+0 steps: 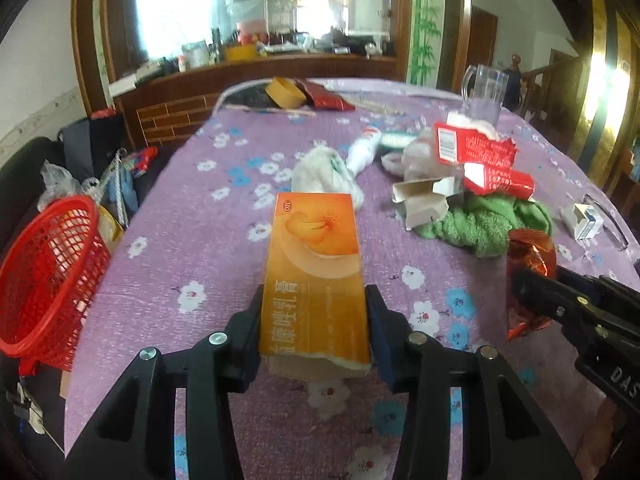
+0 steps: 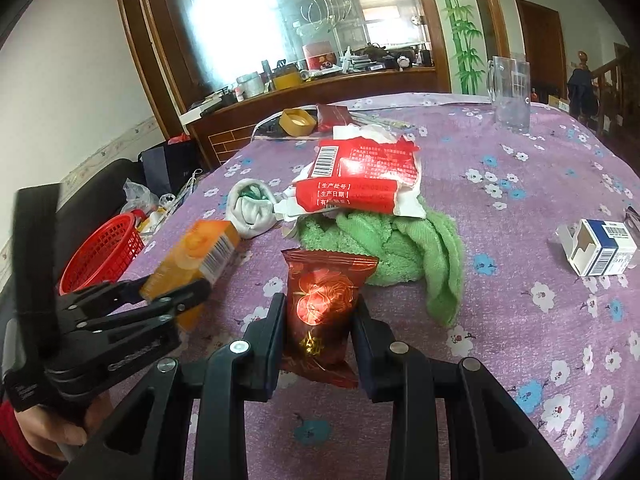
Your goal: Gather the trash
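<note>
We have the left gripper [image 1: 314,320] pinching an orange ointment carton [image 1: 314,268] by its long sides: light, stiff card that could crush. Our right gripper [image 2: 318,320] squeezes a crinkly red foil snack packet [image 2: 324,304], light and slippery. The red mesh basket [image 1: 48,280] sits at nine o'clock.

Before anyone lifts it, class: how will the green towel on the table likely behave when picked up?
The green towel lies crumpled in soft folds, so it will probably hang floppy and drape. The torn red box rests on it and may slide off. Its fuzzy pile should grip well, not slip.
</note>
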`<state>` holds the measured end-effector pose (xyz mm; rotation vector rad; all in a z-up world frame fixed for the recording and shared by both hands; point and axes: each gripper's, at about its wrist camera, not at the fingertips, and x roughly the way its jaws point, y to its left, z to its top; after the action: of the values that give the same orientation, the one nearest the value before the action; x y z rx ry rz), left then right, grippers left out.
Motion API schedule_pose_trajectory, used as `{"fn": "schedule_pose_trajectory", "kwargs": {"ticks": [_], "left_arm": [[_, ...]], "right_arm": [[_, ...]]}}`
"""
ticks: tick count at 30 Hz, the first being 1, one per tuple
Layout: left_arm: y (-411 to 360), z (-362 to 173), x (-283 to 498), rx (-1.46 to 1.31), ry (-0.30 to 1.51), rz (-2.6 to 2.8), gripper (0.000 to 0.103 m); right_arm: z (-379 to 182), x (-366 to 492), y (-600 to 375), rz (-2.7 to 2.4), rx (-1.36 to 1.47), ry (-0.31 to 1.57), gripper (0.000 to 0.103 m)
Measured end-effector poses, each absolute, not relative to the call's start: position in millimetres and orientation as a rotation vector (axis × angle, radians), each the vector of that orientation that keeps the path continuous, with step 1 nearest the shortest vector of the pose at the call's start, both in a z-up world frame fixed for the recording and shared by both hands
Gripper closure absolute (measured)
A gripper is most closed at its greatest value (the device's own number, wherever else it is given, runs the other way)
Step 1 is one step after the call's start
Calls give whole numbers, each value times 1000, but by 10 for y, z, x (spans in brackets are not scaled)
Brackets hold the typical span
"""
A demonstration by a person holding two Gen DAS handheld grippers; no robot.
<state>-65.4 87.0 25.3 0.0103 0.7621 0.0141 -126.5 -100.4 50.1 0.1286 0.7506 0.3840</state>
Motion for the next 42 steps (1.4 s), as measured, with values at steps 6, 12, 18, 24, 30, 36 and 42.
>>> {"fn": "schedule_pose_trajectory", "kwargs": {"ticks": [6, 12, 18, 24, 30, 36, 42], "left_arm": [[850, 334, -756, 37, 726, 20, 58], [843, 381, -806, 47, 721, 15, 58], [853, 431, -859, 45, 708, 13, 58], [855, 468, -905, 42, 695, 9, 58], [890, 504, -934, 34, 688, 5, 58], [934, 543, -965, 27, 681, 10, 58], [963, 570, -972, 22, 675, 15, 58]], "right_arm": [[511, -1273, -998, 374, 127, 746, 69], [527, -1282, -992, 364, 121, 749, 69], [585, -1319, -956, 392, 135, 764, 69], [665, -1375, -900, 409, 132, 756, 69], [697, -1379, -904, 408, 145, 769, 69], [730, -1408, -904, 411, 151, 768, 69], [734, -1409, -893, 421, 158, 779, 69]]}}
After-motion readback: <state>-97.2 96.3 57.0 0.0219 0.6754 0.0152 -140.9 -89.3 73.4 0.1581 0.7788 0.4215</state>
